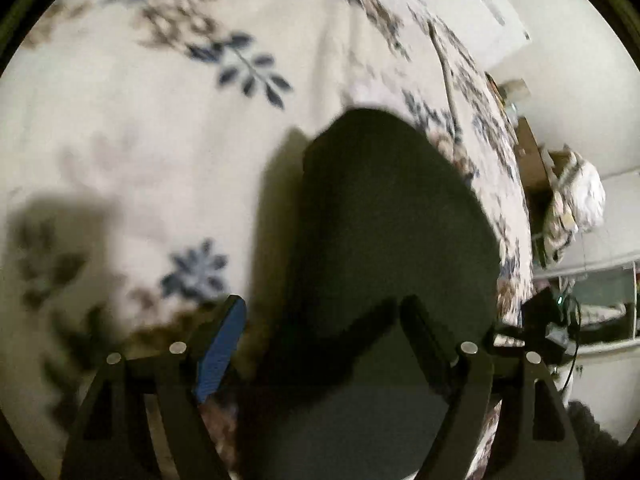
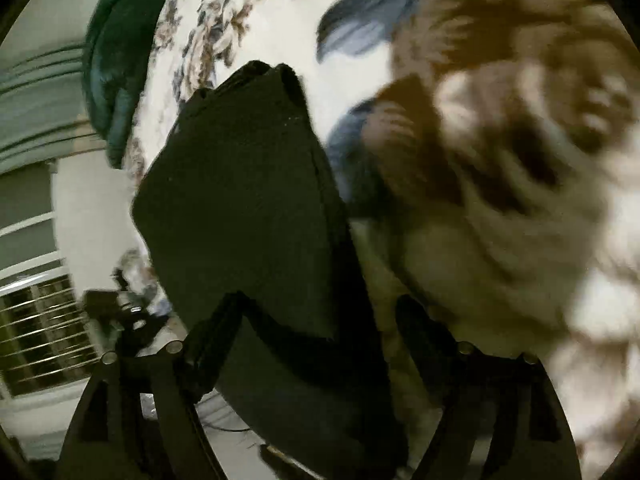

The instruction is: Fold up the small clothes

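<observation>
The left gripper (image 1: 320, 320) stood with its jaws wide apart, and the dark garment (image 1: 384, 220) ran out ahead of them and passed down between the fingers, touching neither pad as far as the blurred view showed. The right gripper (image 2: 316, 320) was likewise spread, the same garment (image 2: 240, 200) lying ahead of and partly over its left finger; whether that finger touched the cloth could not be told. Both seemed released rather than gripping, probably so the cloth could settle flat on the floral bedspread (image 1: 140, 120) before the next fold. The garment lay on that bedspread, directly in front of both tools, with its long axis running away from the fingers and its narrower, rounded end pointing farthest from them. In the right view a doubled edge showed at that far end, which suggested one fold already made. A green cloth (image 2: 116, 68) lay beyond, to the left, well apart. Clutter (image 1: 568, 200) sat off the bed's right edge.
</observation>
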